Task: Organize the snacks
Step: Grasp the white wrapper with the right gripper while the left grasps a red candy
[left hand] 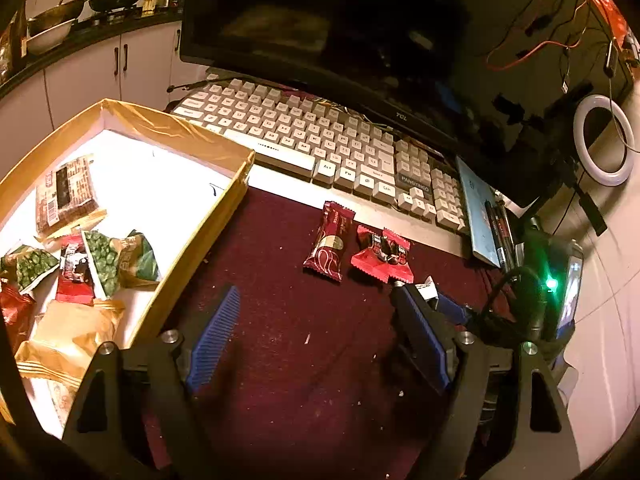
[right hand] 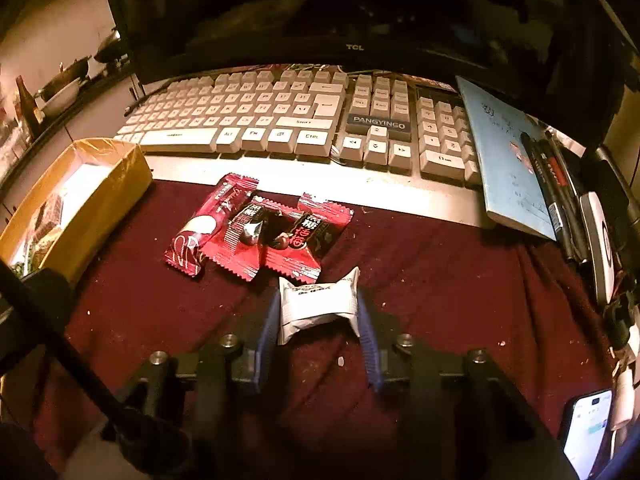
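Observation:
My right gripper [right hand: 318, 314] is shut on a small white snack packet [right hand: 318, 302], its blue pads pressing both sides just above the maroon cloth. Right beyond it lie a dark red bar packet [right hand: 208, 224] and two bright red packets [right hand: 240, 240] [right hand: 304, 240]. In the left wrist view the same dark red bar [left hand: 330, 242] and bright red packets [left hand: 382, 254] lie ahead of my left gripper [left hand: 316, 296], which is open with nothing between its fingers. A yellow cardboard box [left hand: 192, 216] [right hand: 100, 200] at the left holds several snack packets, among them green pea packs [left hand: 102, 256].
A white keyboard [left hand: 320, 140] [right hand: 280, 120] and a dark monitor [left hand: 340, 32] stand behind the snacks. A blue notebook [right hand: 508, 160] with pens lies at the right. A lit phone [right hand: 588, 432] sits at the near right, a ring light [left hand: 604, 140] further back.

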Demonstrator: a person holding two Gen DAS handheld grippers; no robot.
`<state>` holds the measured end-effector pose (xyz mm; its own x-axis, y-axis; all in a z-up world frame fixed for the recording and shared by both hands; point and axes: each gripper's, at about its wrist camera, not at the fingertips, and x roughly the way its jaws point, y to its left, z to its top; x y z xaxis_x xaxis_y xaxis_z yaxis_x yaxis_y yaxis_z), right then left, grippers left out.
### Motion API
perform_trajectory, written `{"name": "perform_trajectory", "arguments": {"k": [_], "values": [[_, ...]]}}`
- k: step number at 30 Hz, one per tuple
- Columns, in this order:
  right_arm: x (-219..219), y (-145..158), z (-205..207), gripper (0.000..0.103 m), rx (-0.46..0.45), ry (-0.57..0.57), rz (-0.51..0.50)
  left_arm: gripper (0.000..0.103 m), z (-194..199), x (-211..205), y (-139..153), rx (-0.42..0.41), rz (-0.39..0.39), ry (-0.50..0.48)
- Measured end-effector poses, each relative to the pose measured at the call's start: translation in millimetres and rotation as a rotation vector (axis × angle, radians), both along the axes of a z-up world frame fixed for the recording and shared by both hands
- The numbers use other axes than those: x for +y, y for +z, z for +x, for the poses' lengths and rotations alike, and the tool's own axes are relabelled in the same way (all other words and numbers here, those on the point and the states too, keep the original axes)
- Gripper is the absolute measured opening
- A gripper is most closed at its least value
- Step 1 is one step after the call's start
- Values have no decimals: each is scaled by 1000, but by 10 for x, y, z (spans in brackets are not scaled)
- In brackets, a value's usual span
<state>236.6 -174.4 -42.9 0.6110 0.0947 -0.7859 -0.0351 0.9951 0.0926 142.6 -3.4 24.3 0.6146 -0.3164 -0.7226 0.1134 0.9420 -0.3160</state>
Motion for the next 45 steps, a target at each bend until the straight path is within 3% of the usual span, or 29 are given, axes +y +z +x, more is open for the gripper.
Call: {"name": "perform_trajectory", "arguments": {"k": [9, 14, 22, 31, 35, 39, 42, 45], "values": [[-383, 137, -341, 31, -59, 18, 310, 81, 29, -81, 35, 6, 39, -7], [-522, 100, -404, 32, -85, -11, 420, 81, 176, -296, 21, 20, 77, -47], [-677, -80, -318, 32, -18, -87, 497, 81, 471, -633, -30, 30, 173, -112], [-699, -68, -312, 32, -28, -73, 527, 81, 401, -543, -77, 15, 164, -99], [-794, -56, -355, 32, -54, -120, 544, 81, 426, -375, -69, 22, 129, -72], [-876, -70, -373, 32, -56, -157, 567, 80, 508, -449, -53, 35, 102, -114], [-932, -78, -400, 32, -62, -184, 581, 77, 575, -644, -91, 32, 141, -154], [-1005, -97, -421, 32, -68, -217, 601, 65, 661, -829, -195, 76, 165, -197]]}}
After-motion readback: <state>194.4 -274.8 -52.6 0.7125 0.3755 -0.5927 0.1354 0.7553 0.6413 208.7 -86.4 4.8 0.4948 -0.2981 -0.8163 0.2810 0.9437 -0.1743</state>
